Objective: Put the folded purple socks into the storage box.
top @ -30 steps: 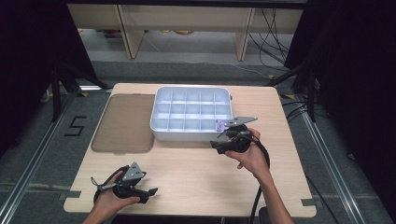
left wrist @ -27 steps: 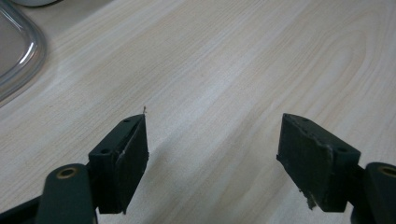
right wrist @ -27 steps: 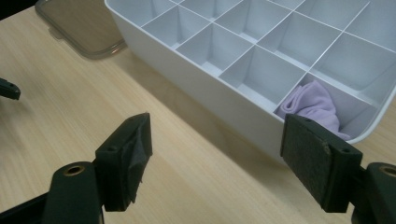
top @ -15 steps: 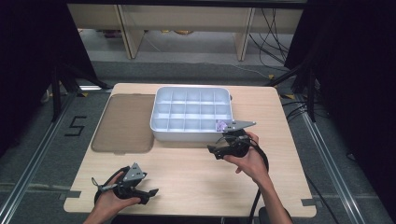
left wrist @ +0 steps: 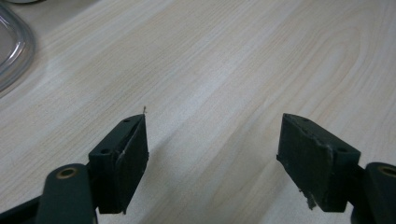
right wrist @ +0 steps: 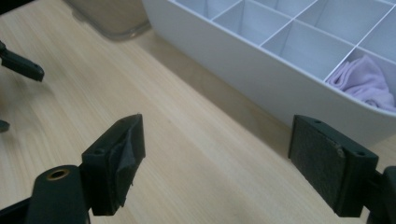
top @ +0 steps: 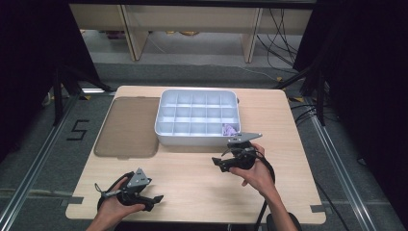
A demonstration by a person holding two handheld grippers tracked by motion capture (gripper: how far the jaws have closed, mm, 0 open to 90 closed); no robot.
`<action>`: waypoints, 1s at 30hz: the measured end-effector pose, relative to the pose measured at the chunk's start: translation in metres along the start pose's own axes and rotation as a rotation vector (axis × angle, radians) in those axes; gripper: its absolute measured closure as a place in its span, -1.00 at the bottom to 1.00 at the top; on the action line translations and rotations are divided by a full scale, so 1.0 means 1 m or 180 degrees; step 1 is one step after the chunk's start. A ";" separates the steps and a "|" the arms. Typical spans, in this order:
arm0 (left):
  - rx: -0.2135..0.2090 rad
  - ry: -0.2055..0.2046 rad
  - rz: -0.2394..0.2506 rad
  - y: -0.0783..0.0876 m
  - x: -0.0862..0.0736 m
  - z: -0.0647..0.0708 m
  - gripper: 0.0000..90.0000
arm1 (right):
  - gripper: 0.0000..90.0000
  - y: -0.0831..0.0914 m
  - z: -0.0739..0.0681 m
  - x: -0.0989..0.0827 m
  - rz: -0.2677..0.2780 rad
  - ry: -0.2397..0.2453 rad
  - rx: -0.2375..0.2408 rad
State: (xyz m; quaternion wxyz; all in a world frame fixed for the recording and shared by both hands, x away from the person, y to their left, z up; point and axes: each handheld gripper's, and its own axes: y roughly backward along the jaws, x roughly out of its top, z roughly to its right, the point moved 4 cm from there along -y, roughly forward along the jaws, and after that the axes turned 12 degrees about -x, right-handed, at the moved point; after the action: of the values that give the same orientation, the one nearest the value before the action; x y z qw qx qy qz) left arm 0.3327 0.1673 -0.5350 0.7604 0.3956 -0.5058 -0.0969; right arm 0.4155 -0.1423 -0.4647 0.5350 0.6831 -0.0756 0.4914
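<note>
**Right gripper drawn back from the tray, purple cloth left in its corner cell**

Since the earlier frame, the right gripper (top: 222, 160) has shifted from the tray's lower right rim down toward the centre of the frame. Its jaws have just been opening; in the right gripper view (right wrist: 212, 163) they stand wide, with bare wood between them and nothing held.

The purple cloth (top: 229, 129) lies crumpled in the lower right compartment of the white divided tray (top: 163, 129). In the right gripper view the cloth (right wrist: 364, 84) appears at the right edge, behind the tray wall (right wrist: 261, 70), well clear of both jaws. Whether the cloth touches the compartment's dividers cannot be told for certain from the high view; it looks to fill most of the cell.

The left gripper (top: 156, 199) rests low at the lower left of the high view, in the same place as before. In the left gripper view (left wrist: 212, 156) its jaws are spread wide over the wooden table (left wrist: 233, 70), with nothing between them.

A grey-brown translucent lid (top: 127, 127) lies flat on the table (top: 192, 183), just beside the tray's left side. The remaining tray compartments that are visible appear empty.
</note>
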 end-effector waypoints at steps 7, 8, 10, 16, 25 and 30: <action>0.0010 0.0067 0.0028 -0.001 0.000 0.001 -0.47 | -0.55 0.000 -0.005 -0.011 -0.0030 0.0018 0.0041; 0.0009 0.0067 0.0027 0.000 0.000 0.001 -0.47 | -0.56 0.000 -0.006 -0.012 -0.0031 -0.0002 0.0046; -0.0006 0.0065 0.0030 -0.001 0.000 0.001 -0.47 | -0.55 0.001 -0.008 -0.015 0.0007 -0.0022 0.0069; 0.0007 0.0072 0.0081 0.000 0.002 0.002 -0.47 | -0.56 0.005 -0.013 -0.023 0.0049 -0.0034 0.0105; -0.0013 -0.0011 0.0060 0.001 0.002 0.002 -0.47 | -0.57 0.010 -0.023 -0.041 0.0048 -0.0045 0.0175; -0.0017 0.0040 0.0074 0.000 0.002 0.003 -0.47 | -0.57 0.012 -0.024 -0.056 -0.0024 -0.0012 0.0178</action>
State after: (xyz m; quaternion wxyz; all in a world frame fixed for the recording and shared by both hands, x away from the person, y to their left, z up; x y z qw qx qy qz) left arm 0.3308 0.1646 -0.5330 0.7657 0.3882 -0.5053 -0.0869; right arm 0.3654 -0.1513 -0.4999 0.5174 0.6990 -0.0603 0.4900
